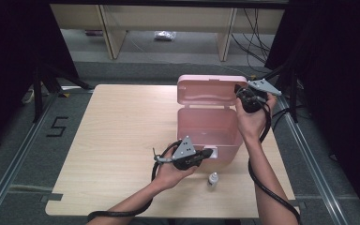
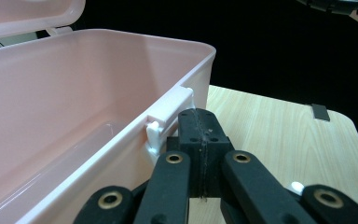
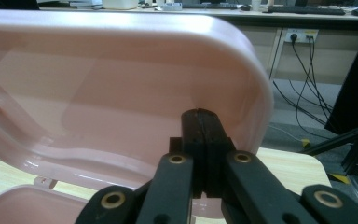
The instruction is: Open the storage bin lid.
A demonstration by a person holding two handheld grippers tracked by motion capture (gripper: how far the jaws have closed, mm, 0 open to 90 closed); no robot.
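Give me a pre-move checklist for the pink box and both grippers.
1. Lid of the pink box standing open: ok.
2. Box interior free of items: ok in the left gripper view; the whole floor, cannot tell.
3. Left gripper shut, at the white latch on the front wall: ok.
4. Right gripper shut, at the lid's edge: ok; whether it touches, cannot tell.
5. Small bottle upright on the table, apart from the box: ok.

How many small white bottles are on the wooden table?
1: a small white plastic bottle stands on the light wooden table, in front of the open pink plastic box. None shows inside the box.
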